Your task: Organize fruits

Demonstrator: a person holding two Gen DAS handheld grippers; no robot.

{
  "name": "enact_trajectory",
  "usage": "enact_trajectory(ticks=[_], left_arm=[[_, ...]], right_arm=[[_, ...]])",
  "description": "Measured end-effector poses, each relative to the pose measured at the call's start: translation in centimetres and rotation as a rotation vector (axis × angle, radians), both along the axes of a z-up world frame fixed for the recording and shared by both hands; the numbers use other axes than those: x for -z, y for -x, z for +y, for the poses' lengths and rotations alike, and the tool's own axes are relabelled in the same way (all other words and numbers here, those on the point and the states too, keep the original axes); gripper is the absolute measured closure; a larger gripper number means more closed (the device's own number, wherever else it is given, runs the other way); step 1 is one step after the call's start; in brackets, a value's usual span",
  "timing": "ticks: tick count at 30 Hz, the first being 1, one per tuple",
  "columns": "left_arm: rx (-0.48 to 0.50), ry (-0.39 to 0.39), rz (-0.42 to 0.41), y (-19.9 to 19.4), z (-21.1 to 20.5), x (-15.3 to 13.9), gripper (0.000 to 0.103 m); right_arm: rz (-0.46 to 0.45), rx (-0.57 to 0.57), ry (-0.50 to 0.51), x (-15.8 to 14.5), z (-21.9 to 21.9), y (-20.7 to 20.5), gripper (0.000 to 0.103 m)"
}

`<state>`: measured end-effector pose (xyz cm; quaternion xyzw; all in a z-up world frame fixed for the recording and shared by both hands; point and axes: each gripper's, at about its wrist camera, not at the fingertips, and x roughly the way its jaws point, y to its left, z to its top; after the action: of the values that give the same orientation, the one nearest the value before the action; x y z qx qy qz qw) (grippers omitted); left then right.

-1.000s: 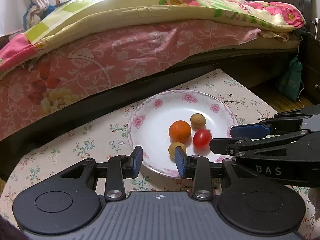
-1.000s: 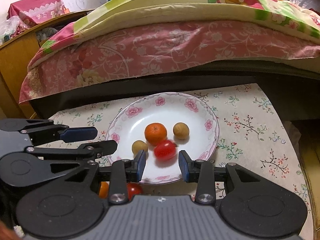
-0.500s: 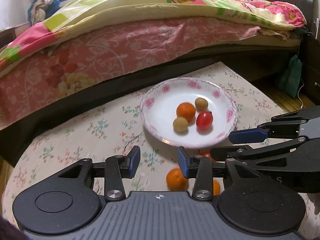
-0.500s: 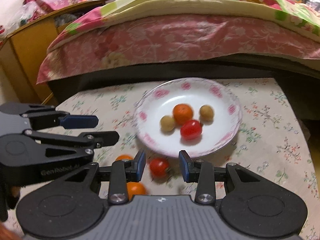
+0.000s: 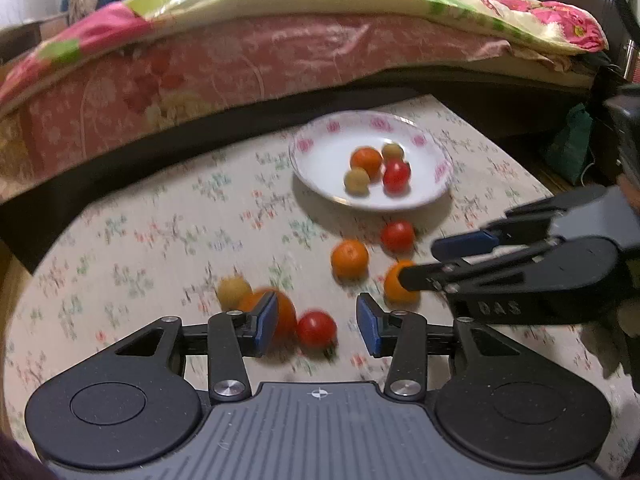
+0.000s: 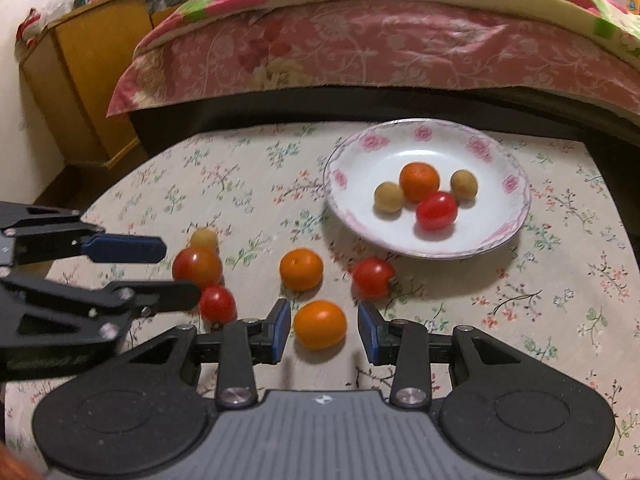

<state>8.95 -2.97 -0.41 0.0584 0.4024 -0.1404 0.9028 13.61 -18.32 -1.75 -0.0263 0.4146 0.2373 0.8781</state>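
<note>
From the left wrist view, the left gripper (image 5: 318, 322) hangs low over the table (image 5: 160, 240) with its floral cloth, its blue-padded jaws wide apart and holding nothing; a small red cherry tomato (image 5: 317, 329) lies on the cloth between the pads, nearer the left one; a larger orange fruit (image 5: 286, 312) sits partly hidden behind the left pad, with a pale yellow-brown round fruit (image 5: 233, 290) touching it on the far side; further ahead lie an orange mandarin (image 5: 349, 259) and a second red tomato (image 5: 397, 236), apart from each other; the right gripper (image 5: 436, 262) enters from the right, jaws spread, its lower finger crossing in front of another orange fruit (image 5: 396, 292); the white round plate with pink flowers (image 5: 320, 152) stands beyond, holding one orange fruit, one red tomato and two pale ones.

From the right wrist view, the right gripper (image 6: 323, 326) is likewise spread and empty; a round orange fruit (image 6: 320, 324) lies on the cloth between its pads, touching neither; just ahead are a mandarin (image 6: 301, 269) and a red tomato with a stem (image 6: 373, 278); the left gripper (image 6: 176, 270) reaches in from the left, open, beside a large red-orange tomato (image 6: 197, 266), a small red tomato (image 6: 217, 304) and a pale fruit (image 6: 204, 239); the flowered plate (image 6: 508, 208) sits well ahead to the right, with a bed behind.
</note>
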Motion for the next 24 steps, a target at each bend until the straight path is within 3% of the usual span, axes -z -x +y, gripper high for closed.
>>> enact_trajectory(ticks=[17, 24], left_arm=[[0.049, -0.002, 0.076, -0.6, -0.8, 2.9, 0.051], [0.050, -0.030, 0.042, -1.4, -1.5, 3.2, 0.046]], right_arm=[[0.046, -0.035, 0.029, 2.3, 1.0, -1.4, 0.066], [0.052, -0.026, 0.013, 2.2, 0.4, -1.4, 0.067]])
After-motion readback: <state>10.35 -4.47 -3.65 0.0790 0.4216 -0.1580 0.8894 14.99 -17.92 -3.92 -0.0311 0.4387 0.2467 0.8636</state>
